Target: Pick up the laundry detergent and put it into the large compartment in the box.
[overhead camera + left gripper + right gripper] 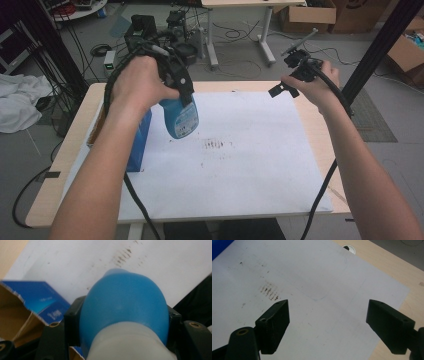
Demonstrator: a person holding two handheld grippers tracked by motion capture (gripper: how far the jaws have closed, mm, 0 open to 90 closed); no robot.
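A blue bottle with a label hangs tilted above the left part of the white sheet. My left gripper is shut on the bottle near its top, and in the left gripper view the black pads press on both sides of the bottle's blue body. A patch of dark brown marks lies on the sheet just right of the bottle. My right gripper hovers over the table's far right corner. It stands open with nothing between its fingers, above the sheet and its marks.
An open blue cardboard box stands at the sheet's left edge, under my left forearm. Bare wooden table borders the sheet. A black frame post rises at the right; cables, desk legs and boxes lie beyond the table.
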